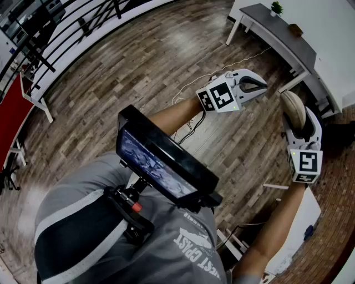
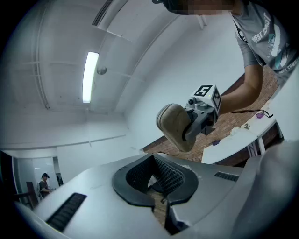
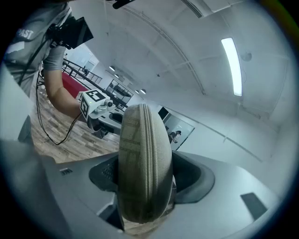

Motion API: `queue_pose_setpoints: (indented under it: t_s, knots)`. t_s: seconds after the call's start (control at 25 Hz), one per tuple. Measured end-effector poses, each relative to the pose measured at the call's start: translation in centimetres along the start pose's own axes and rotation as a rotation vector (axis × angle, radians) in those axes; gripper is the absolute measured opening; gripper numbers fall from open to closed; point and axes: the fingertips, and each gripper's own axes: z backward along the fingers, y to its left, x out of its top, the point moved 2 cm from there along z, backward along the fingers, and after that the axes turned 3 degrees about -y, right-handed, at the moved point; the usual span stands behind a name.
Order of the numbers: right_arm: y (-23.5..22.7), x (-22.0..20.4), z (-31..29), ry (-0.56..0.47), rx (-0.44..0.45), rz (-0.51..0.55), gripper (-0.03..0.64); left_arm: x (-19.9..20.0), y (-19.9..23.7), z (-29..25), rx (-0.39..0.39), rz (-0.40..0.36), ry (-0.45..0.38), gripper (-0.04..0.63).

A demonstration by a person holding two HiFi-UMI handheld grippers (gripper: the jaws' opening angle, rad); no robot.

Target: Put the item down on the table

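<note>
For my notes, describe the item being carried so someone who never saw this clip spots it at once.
Above the wood-plank floor, a person holds two grippers out front. The right gripper clamps a tan oval case on edge between its jaws. A zip round its rim sets it apart; the left gripper is shut and empty.

This is an open work room of an office or lab kind, not a home. A wide wooden plank floor (image 1: 138, 72) runs to a black railing (image 1: 72, 22) along one edge. A grey table (image 1: 280, 30) carries a small potted plant (image 1: 275, 8). A long strip light (image 2: 89, 77) sits on the high white ceiling (another person (image 2: 44, 184) stands far behind, near a doorway).
</note>
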Motion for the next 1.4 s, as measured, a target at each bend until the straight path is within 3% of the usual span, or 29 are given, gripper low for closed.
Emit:
queue_pose_setpoints:
  t_s: [0.6,0.88,1.4]
  knots:
    - [1.2,-0.8,-0.1,-0.007,-0.018,-0.005,0.252,-1.3,-1.1,0.6,-0.020,0.000,0.000,0.000]
    - [1.5,1.0,-0.9,-0.033,-0.014,-0.043,0.252,-0.5,0.3,2.2,-0.019,-0.004,0.010,0.000]
    - [2.4,0.7,-4.1,-0.022,-0.019,-0.052,0.252,-2.7,2.4,3.6,-0.031,-0.004,0.003,0.000]
